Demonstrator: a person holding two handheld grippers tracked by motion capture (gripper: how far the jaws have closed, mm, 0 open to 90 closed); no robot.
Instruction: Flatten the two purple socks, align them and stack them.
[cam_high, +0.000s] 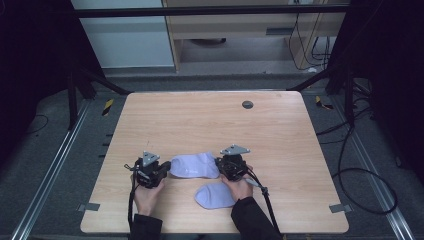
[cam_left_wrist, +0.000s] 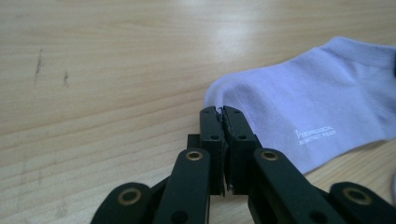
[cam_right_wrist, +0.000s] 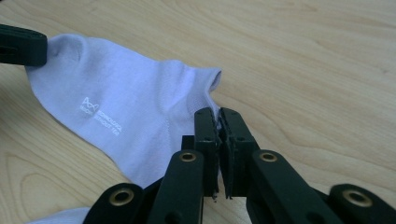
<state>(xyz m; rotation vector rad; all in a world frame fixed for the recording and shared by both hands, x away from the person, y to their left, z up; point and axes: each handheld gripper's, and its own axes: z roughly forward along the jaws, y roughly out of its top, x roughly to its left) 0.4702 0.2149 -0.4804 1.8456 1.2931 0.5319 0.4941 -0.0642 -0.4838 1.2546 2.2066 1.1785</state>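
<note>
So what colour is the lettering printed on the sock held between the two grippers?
White, on the pale lilac sock; clearest in the right gripper view.

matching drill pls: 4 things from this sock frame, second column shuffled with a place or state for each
Things:
1. left gripper
2. right gripper
3. far sock
4. near sock

Places or states:
A. lies loose by the person's right hand, nearer the table's front edge
B. stretched between both grippers
C. shut on the far sock's rounded toe end
D. shut on the far sock's open cuff end

Pairs: 1-C, 2-D, 3-B, 4-A
</note>
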